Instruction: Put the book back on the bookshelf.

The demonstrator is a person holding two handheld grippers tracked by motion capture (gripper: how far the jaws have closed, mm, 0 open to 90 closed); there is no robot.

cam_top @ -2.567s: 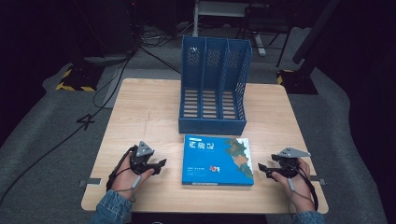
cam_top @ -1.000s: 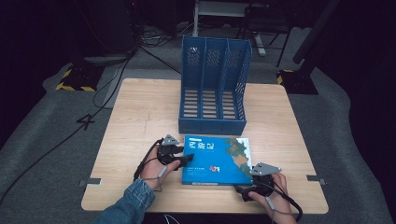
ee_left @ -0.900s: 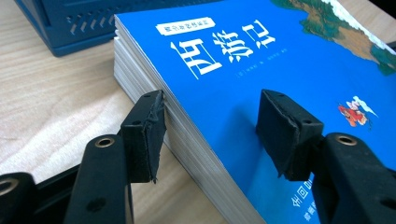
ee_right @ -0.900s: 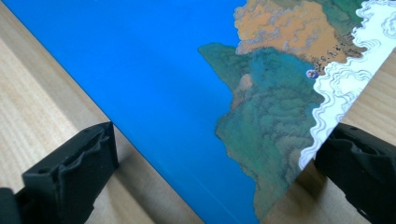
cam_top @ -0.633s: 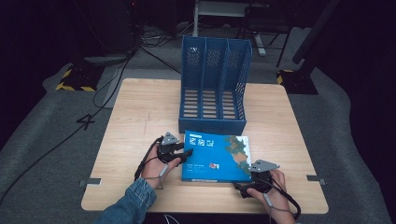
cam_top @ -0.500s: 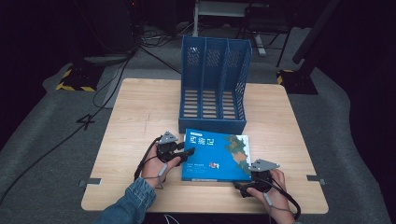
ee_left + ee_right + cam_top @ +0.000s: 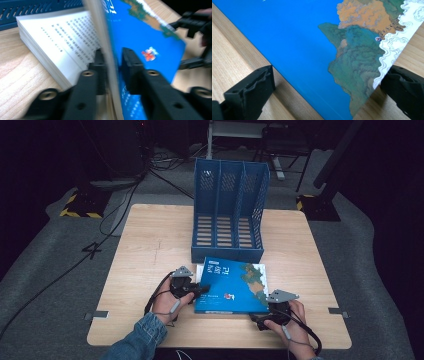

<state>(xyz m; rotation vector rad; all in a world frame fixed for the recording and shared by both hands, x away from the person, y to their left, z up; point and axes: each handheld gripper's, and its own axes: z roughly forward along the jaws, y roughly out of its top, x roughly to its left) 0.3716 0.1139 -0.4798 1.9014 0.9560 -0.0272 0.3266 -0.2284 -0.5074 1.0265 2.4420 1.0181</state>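
A book with a blue illustrated cover [image 7: 232, 282] lies on the wooden table [image 7: 150, 245] in front of a blue file holder [image 7: 227, 215]. My left gripper [image 7: 200, 289] is at the book's left edge. In the left gripper view it [image 7: 112, 72] is shut on the front cover [image 7: 140, 37], which is lifted off the printed pages [image 7: 62, 37]. My right gripper [image 7: 257, 320] sits at the book's near right corner. In the right gripper view it [image 7: 329, 75] is open, its jaws wide apart on either side of that corner of the book [image 7: 312, 45].
The file holder has three open-topped slots and stands just behind the book, its base [image 7: 37, 7] close to the book's far edge. Bare tabletop lies left and right of the book. Dark floor with cables [image 7: 75, 265] surrounds the table.
Both grippers came in from the table's sides to the book. The left one closed on the cover's left edge and raised it; the right one settled at the near right corner.
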